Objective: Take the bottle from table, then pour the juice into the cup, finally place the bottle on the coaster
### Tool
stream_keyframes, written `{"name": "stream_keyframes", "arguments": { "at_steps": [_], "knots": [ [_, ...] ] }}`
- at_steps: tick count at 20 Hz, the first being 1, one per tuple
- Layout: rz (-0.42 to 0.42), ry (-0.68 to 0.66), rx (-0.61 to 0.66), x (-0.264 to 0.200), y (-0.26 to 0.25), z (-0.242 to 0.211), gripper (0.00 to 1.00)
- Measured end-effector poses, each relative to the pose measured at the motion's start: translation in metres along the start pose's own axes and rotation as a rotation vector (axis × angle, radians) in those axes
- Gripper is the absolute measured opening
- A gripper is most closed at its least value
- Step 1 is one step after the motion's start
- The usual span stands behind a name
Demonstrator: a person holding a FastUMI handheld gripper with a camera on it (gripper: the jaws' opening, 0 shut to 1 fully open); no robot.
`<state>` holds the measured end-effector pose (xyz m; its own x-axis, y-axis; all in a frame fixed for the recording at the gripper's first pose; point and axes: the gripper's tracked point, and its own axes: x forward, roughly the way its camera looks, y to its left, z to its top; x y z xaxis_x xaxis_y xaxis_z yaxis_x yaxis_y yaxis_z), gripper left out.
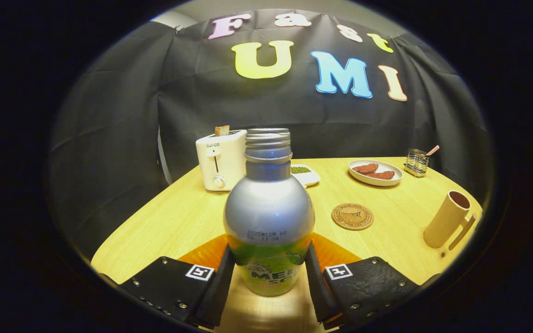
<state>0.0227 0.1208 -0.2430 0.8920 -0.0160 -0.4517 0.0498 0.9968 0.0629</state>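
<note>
The gripper (pixel 269 273) is gripping the bottle (pixel 269 217): its two fingers are pressing flat against the lower, labelled part of the body, one on each side. The bottle is standing upright between them, a smooth metallic thing with a rounded, bulbous shoulder, a narrow threaded neck and an open mouth with no cap on it. Whether its base is resting on the pale wood-grain desk (pixel 178 222) or is lifted just clear of it cannot be told.

Beyond the bottle and to its right, a flat round cork coaster (pixel 352 216) is lying on the desk, apart from the bottle. Further right of the bottle, near the desk's edge, a tall matte beige cup (pixel 447 219) with a long handle is standing, its dark inside showing.

Just behind the bottle to its left, a boxy white toaster (pixel 220 159) with a slice sticking out of its slot is sitting. Right behind the bottle's neck, a small white dish (pixel 305 174) of something green is peeking out. Further back and right of the bottle, an oval white plate (pixel 375 172) is carrying reddish-brown pieces, and beside that a small wire holder (pixel 417 162) is standing.
</note>
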Motion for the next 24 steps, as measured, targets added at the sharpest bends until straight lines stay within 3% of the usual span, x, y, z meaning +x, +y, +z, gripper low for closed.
{"name": "stream_keyframes", "arguments": {
  "at_steps": [17,24],
  "knots": [
    [0.029,-0.094,0.368,-0.028,-0.051,0.072,0.69],
    [-0.005,-0.115,0.520,-0.033,-0.104,0.078,0.69]
  ]
}}
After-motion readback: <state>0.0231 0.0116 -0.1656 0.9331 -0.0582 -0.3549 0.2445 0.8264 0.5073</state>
